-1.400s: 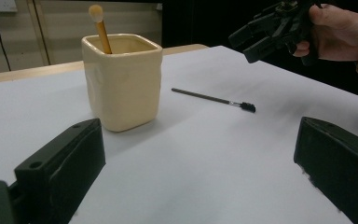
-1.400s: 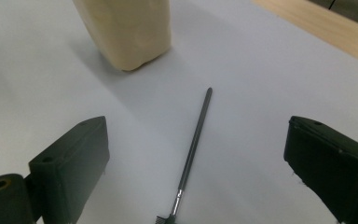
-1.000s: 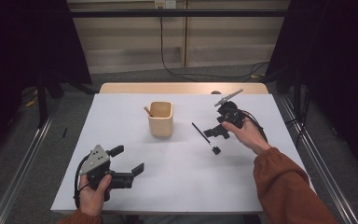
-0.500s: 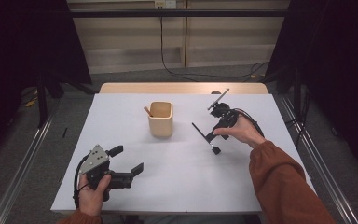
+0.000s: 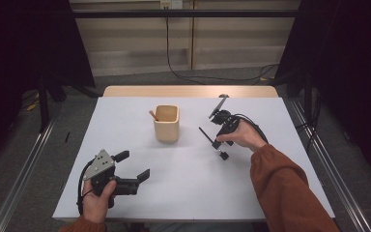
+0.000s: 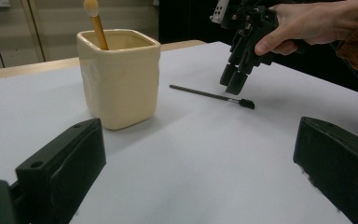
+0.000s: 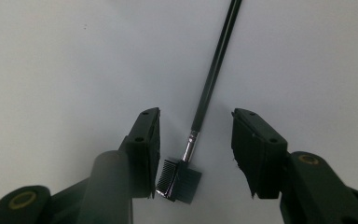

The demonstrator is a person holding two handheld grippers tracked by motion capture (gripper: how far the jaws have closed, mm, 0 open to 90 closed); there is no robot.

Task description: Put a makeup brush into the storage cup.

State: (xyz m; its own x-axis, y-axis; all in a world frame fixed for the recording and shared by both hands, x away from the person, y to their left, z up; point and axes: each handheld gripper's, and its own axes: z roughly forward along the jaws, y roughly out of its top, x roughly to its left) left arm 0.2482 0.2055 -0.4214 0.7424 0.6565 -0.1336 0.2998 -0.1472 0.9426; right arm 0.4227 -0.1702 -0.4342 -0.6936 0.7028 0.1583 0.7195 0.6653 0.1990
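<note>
A thin black brush (image 5: 207, 136) with a small comb head (image 7: 177, 177) lies flat on the white table (image 5: 198, 193), right of a beige cup (image 5: 166, 123). My right gripper (image 5: 217, 145) points down over the brush's head end. Its jaws have just been closing and now straddle the brush (image 7: 209, 88); the left jaw is close beside the comb head, and a gap remains at the right jaw. Near the table's front left, my left gripper (image 5: 133, 165) rests open with nothing between its fingers. The left gripper view looks across at the cup (image 6: 119, 79), the brush (image 6: 200, 93) and the right gripper (image 6: 231, 83).
A wooden-handled stick (image 6: 95, 23) stands in the cup. Bare white tabletop lies between the two grippers. A wooden strip (image 5: 188, 91) runs along the table's far edge, with cables on the floor behind it.
My right gripper has come down and slightly left over the brush's head end, and its jaws have narrowed around it. The left gripper has stayed where it was.
</note>
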